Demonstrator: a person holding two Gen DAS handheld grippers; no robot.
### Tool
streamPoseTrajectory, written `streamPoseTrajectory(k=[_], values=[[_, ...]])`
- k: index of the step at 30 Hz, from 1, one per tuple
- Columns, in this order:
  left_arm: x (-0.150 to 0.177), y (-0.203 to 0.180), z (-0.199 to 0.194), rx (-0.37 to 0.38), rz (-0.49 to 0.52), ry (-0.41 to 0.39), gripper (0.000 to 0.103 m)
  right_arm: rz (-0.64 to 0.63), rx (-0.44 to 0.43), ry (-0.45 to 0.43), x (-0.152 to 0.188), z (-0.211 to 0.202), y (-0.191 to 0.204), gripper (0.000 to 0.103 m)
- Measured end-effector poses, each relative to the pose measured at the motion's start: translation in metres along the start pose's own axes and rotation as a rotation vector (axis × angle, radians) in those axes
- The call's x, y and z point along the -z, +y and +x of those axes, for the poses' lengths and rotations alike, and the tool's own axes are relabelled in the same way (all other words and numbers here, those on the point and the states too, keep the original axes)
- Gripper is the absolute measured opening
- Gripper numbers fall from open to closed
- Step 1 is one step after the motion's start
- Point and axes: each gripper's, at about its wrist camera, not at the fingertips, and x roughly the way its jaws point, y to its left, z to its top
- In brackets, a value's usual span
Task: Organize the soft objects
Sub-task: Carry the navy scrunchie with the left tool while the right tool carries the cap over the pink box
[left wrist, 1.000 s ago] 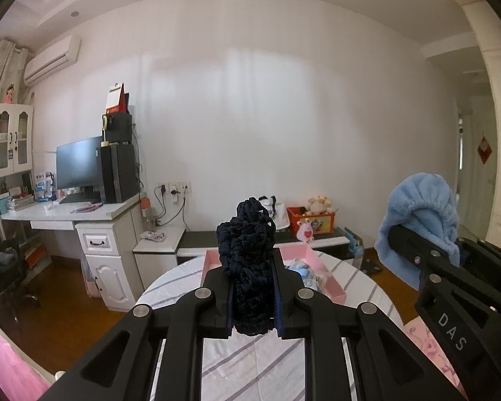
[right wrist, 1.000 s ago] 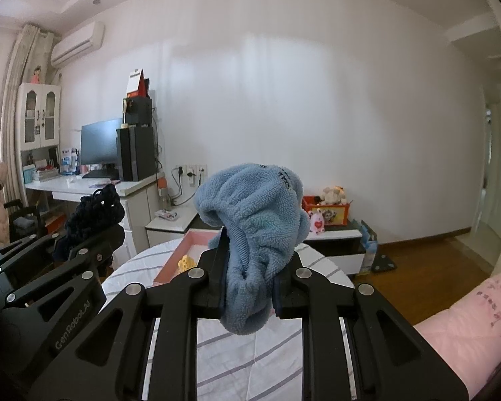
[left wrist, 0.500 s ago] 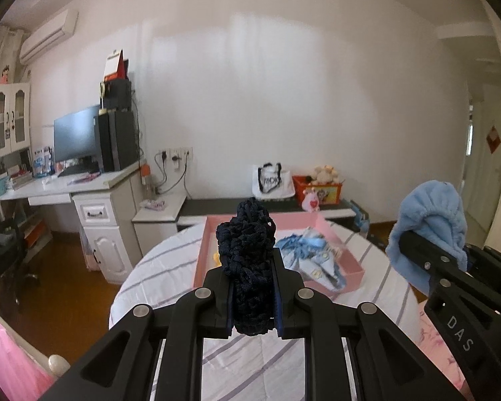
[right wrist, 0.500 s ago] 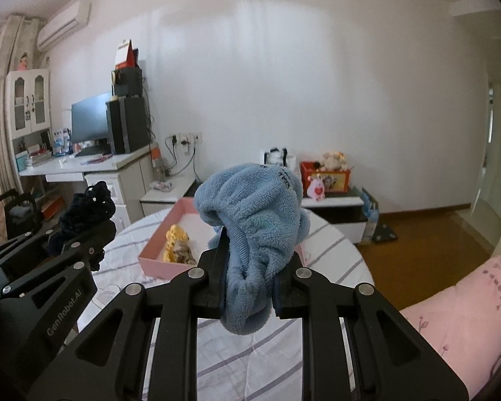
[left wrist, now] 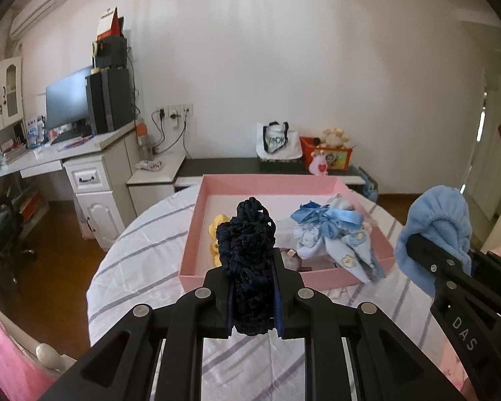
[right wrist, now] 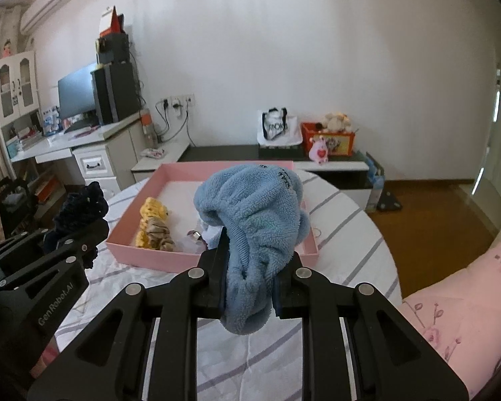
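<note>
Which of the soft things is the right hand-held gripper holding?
The fluffy light blue terry piece, pinched in the right hand-held gripper. The dark navy knitted piece is in the left hand-held gripper; the others lie in the pink box.

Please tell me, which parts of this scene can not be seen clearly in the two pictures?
- Left wrist view: the navy knitted piece, clamped in the left tongs, hides most of the yellow item and the pink box's near middle.
- Right wrist view: the blue fleece piece in the right tongs covers the box's right half.
- Small metallic thing: too small to identify.
</note>
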Motion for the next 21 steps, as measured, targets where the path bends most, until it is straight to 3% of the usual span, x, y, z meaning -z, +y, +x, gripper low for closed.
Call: streamPoseTrajectory(k=[9, 21], values=[[-0.061, 0.003, 0.085, 0.004, -0.01, 0.062, 0.014, -0.006, -0.004, 0.088, -0.002, 0.047, 0.002, 0.018], [-0.101, 0.021, 0.177, 0.018, -0.006, 0.11, 0.014, -0.036, 0.012, 0.128, -0.021, 0.103, 0.01, 0.019]])
